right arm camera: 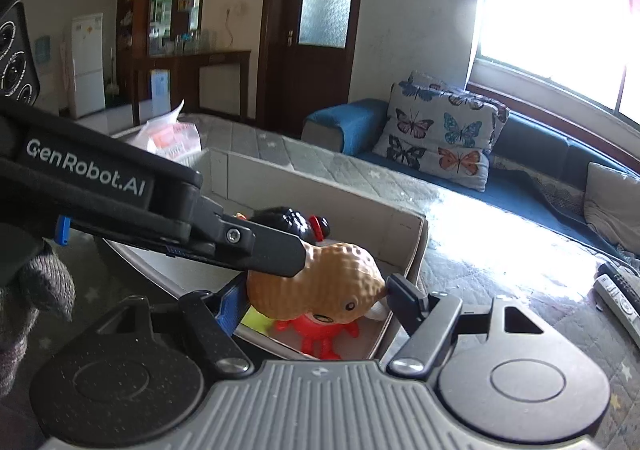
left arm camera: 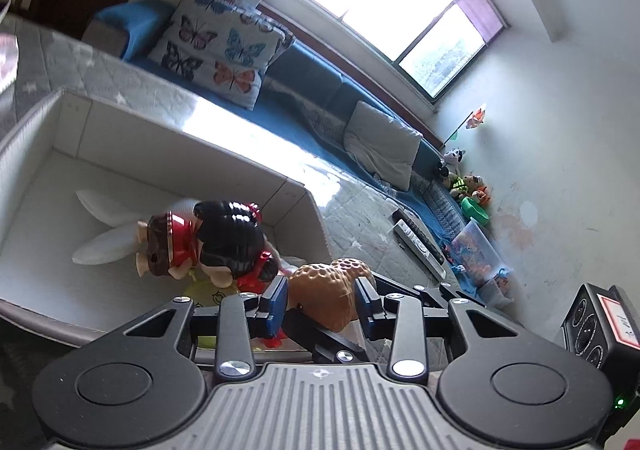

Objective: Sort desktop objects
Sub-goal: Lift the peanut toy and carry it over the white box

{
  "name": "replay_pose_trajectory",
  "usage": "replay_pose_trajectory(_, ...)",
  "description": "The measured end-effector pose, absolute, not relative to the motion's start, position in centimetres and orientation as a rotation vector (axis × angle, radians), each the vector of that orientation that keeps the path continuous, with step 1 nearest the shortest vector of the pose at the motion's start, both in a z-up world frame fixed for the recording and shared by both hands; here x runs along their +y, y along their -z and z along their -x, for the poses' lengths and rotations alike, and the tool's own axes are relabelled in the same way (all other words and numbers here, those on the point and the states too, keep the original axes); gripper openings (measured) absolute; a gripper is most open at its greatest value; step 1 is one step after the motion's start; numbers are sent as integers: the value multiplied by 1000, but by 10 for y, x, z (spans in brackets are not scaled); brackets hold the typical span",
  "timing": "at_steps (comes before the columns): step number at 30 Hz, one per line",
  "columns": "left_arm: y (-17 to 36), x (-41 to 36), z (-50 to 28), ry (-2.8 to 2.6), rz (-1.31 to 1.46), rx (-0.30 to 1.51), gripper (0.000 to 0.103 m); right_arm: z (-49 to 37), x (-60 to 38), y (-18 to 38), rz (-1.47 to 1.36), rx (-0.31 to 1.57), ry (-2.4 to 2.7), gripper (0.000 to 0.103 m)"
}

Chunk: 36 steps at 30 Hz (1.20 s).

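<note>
A tan peanut toy with a small face [left arm camera: 326, 290] [right arm camera: 320, 286] hangs over the near corner of an open white box [left arm camera: 180, 137] [right arm camera: 320, 189]. My left gripper [left arm camera: 321, 302] is shut on it, a blue pad against each side. My right gripper [right arm camera: 316, 304] is shut on the same toy. In the right wrist view one left finger [right arm camera: 276, 254] lies across the peanut's top; the other is hidden behind it. Inside the box lie a black-haired doll in red [left arm camera: 228, 238], a white long-eared toy [left arm camera: 108, 242], a yellow-green piece [left arm camera: 200, 296] and a red crab toy [right arm camera: 320, 334].
The box stands on a grey quilted table [left arm camera: 360, 209]. Two remotes [left arm camera: 420, 246] [right arm camera: 616, 298] lie to the right. A plastic bag [right arm camera: 168, 137] sits beyond the box. A blue sofa with a butterfly pillow [right arm camera: 440, 133] runs behind. A gloved hand [right arm camera: 36, 290] is at the left.
</note>
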<state>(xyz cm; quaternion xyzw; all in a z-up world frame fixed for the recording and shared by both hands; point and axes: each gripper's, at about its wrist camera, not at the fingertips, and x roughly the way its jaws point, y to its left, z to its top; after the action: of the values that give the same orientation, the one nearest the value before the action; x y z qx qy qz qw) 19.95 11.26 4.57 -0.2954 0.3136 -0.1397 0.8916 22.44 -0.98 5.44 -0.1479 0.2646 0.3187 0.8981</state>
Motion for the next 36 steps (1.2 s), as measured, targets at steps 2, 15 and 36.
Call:
replay_pose_trajectory(2,-40,114,-205,293,627,668,39,-229,-9,-51,317,562,-666,75)
replay_pose_trajectory(15,-26,111,-217,309,623,711,39,-228,-12,-39,343,588,-661,77)
replay_pose_trajectory(36,-33,96,-219,286,527,784,39,-227,-28,-43,288,584,-658,82)
